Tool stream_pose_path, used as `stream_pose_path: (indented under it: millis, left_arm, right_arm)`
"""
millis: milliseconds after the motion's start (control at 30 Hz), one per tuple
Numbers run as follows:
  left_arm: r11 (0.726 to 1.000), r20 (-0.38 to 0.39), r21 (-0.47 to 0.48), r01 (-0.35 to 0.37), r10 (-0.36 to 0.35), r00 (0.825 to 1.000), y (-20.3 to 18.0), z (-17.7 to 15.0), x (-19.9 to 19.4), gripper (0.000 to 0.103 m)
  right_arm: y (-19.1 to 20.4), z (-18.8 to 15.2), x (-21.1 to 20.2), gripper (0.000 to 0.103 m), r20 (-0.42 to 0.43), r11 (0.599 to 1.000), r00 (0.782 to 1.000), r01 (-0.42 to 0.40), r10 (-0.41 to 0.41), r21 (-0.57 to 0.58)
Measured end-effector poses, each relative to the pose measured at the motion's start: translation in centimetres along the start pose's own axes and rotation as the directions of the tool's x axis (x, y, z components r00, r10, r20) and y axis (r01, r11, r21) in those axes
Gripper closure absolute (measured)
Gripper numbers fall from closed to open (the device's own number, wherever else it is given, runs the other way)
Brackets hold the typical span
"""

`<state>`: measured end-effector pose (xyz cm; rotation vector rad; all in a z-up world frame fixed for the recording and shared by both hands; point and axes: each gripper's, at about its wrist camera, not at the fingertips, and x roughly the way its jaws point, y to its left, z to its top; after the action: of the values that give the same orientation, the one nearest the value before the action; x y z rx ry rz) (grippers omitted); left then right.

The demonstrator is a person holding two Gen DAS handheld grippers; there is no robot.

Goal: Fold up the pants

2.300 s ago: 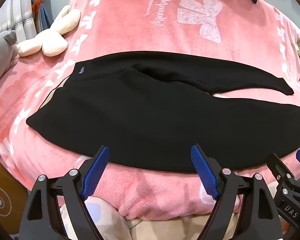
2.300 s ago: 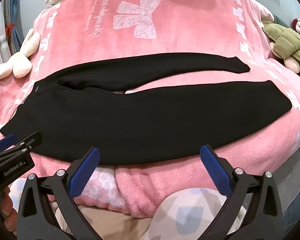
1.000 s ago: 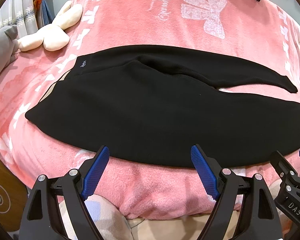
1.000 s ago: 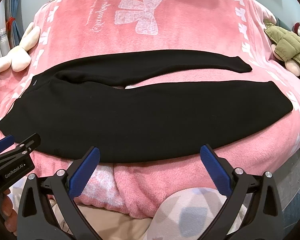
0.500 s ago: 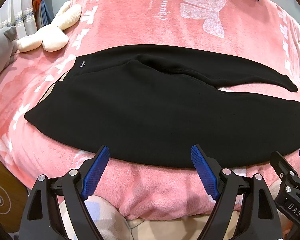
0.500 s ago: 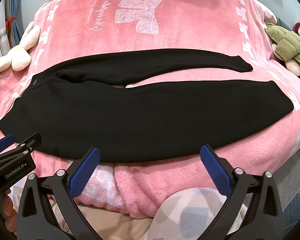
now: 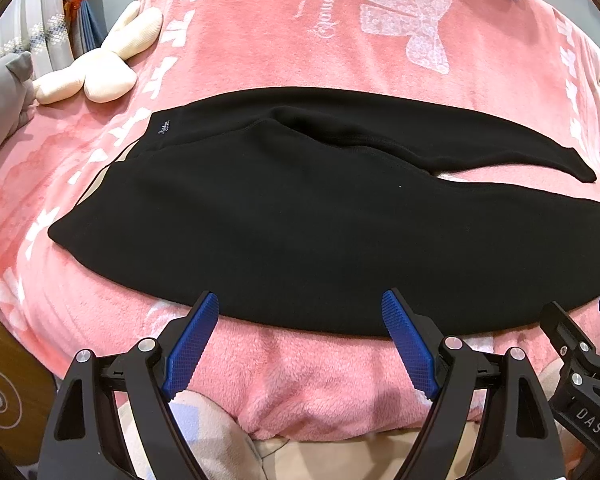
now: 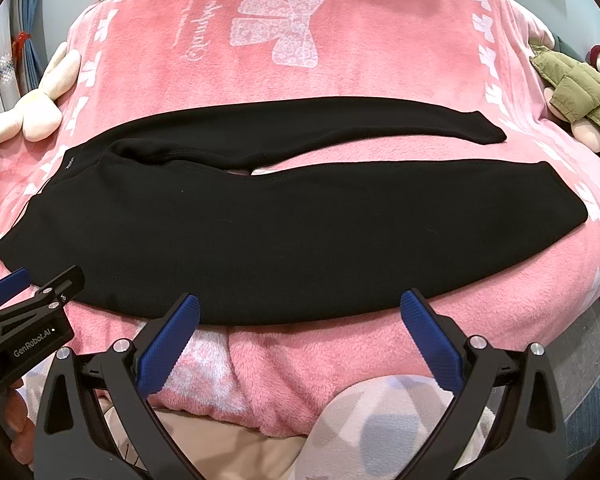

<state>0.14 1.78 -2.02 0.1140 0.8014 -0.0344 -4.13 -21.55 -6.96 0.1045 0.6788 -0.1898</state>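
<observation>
Black pants (image 7: 300, 216) lie flat across a pink blanket (image 7: 300, 40), waistband at the left, both legs stretching right; they also show in the right wrist view (image 8: 284, 220). The far leg (image 8: 340, 124) is narrower and angles away from the near leg. My left gripper (image 7: 300, 308) is open and empty, its fingertips at the pants' near edge by the hip. My right gripper (image 8: 300, 308) is open and empty at the near edge of the near leg. Each gripper shows at the edge of the other's view: the right one (image 7: 580, 340) and the left one (image 8: 32, 292).
A cream plush toy (image 7: 100, 64) lies at the far left of the bed. A doll in a green jacket (image 8: 576, 88) lies at the far right. A grey cushion (image 7: 0, 96) sits at the left edge. The bed's front edge drops off just below the grippers.
Both grippers have crept slightly forward toward the pants' near edge. The pants have not moved and both grippers stay open.
</observation>
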Motion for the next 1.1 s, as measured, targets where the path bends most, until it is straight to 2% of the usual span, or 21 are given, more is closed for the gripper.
stream_pose_path:
  millis: [967,1100]
  left_arm:
    - [1.000,-0.007,0.007,-0.008,0.008,1.000,-0.18,-0.24,0.33,0.022]
    - [1.000,-0.004,0.002,0.002,-0.002,1.000,-0.05,-0.18,0.22,0.022]
  right_arm:
    - [0.15,-0.14,0.42,0.005,-0.001,1.000,1.000,-0.002,0.002,0.003]
    - [-0.13,0.04,0.49,0.005,-0.022,1.000,0.999,-0.028,0.028,0.012]
